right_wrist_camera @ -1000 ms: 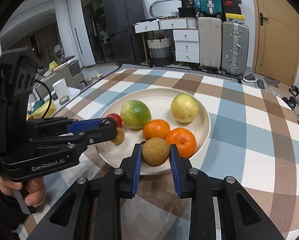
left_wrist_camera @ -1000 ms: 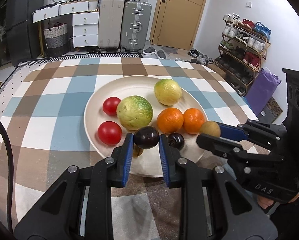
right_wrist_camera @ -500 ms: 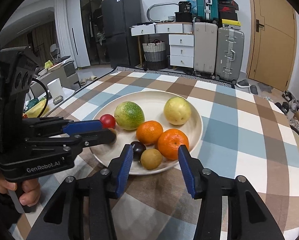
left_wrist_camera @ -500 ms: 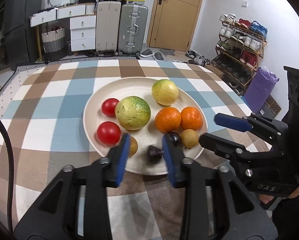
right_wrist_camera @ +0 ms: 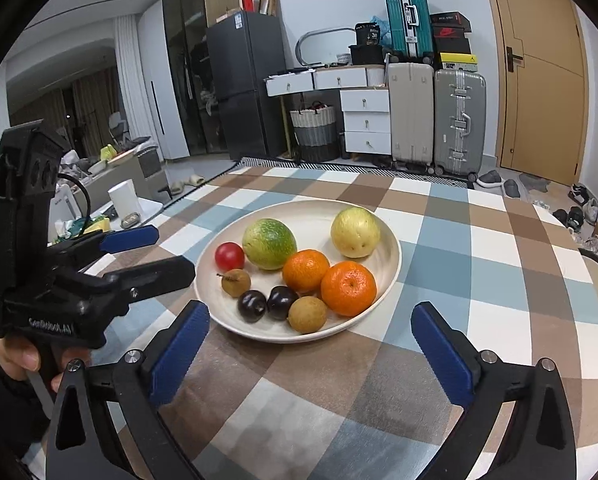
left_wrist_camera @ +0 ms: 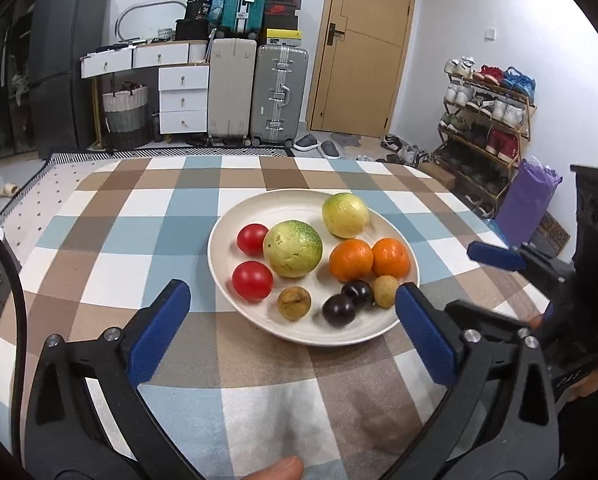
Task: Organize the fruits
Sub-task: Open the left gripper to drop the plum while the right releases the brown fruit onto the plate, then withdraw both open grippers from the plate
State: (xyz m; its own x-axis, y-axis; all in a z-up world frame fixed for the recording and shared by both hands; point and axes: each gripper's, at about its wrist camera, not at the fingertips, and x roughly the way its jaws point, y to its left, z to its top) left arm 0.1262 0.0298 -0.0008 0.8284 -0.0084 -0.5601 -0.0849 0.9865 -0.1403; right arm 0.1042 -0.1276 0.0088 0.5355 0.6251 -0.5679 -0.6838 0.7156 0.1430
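Both your grippers stand wide, and nothing lies between their blue pads. Your left gripper [left_wrist_camera: 289, 322] has just been opening; it hangs over the checked tablecloth [left_wrist_camera: 139, 232] at the near edge of the table, its right pad just at the near right rim of the plate [left_wrist_camera: 235, 216]. Your right gripper [right_wrist_camera: 311, 344] has just been opening too, and sits before the near rim of the same plate, with bare cloth under the gap.

All the fruit lies on the plate, which rests near the middle of the table.

- Two tomatoes [left_wrist_camera: 252, 280] sit at the plate's left side, one behind the other.
- A big green fruit [left_wrist_camera: 292, 248] lies next to them, toward the middle.
- A yellow-green fruit [left_wrist_camera: 345, 215] is at the far rim.
- Two oranges [left_wrist_camera: 351, 260] touch each other at the right side.
- Two dark plums [left_wrist_camera: 339, 309] lie side by side at the near rim, touching.
- A small brown fruit [left_wrist_camera: 294, 303] rests left of the plums, apart from them.
- A second brown fruit [left_wrist_camera: 386, 291] rests right of the plums, against the nearer orange in the right wrist view.

In the right wrist view your left hand [right_wrist_camera: 23, 356] grips the handle of the left gripper at the table's left edge. In the left wrist view a fingertip [left_wrist_camera: 277, 470] shows at the bottom edge.
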